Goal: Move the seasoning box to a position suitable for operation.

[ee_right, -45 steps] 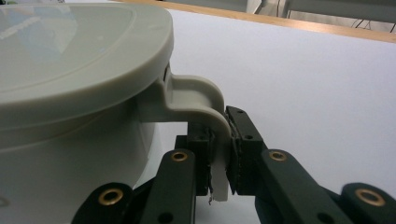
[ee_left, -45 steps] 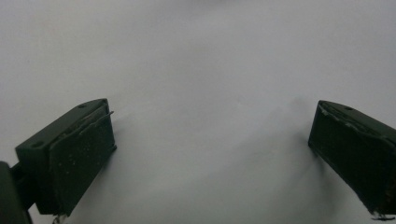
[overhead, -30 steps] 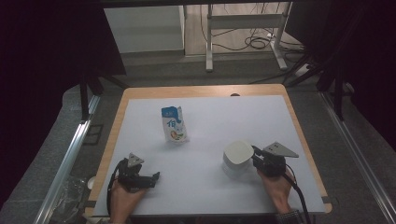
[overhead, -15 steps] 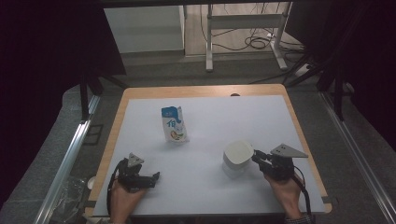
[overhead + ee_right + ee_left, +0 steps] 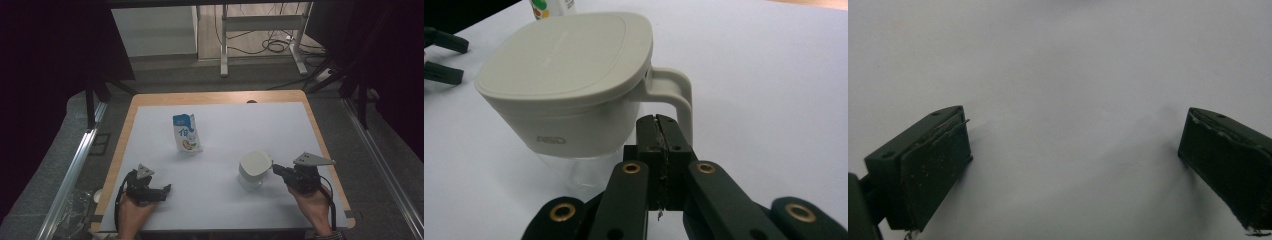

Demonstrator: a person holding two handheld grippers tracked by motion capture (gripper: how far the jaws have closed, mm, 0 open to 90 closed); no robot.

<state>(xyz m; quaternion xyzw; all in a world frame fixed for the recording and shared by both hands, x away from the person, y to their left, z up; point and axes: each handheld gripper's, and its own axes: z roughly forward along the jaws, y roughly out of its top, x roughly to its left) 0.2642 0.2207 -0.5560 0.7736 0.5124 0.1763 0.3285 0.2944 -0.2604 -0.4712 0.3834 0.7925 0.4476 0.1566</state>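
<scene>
On the white counter (image 5: 225,145), right of centre, stands a pitcher (image 5: 254,169): white lid, clear lower body, handle turned toward the right hand-held gripper (image 5: 276,170). Right gripper view: pitcher (image 5: 569,95) close ahead, the two jaws pressed together with nothing between them, their tips lying inside the loop of the handle (image 5: 674,97), just under its top bar. Whether they touch the handle, cannot tell.

Around: a small blue-and-white carton (image 5: 187,133) upright toward the far left, well apart from the pitcher. Left hand-held gripper (image 5: 166,189) rests low at the near left, jaws spread wide over bare counter (image 5: 1068,75), nothing held. Nothing lies between the right gripper and the pitcher.

Against the earlier frames: right gripper's jaws have just been closing and now meet; the hand has pulled slightly back toward the near edge. Pitcher, carton and left gripper unchanged in place.

Hard to make out: carton print too small to read; the clear body's contents are not discernible; the person's forearms are cut off at the bottom edge.
</scene>
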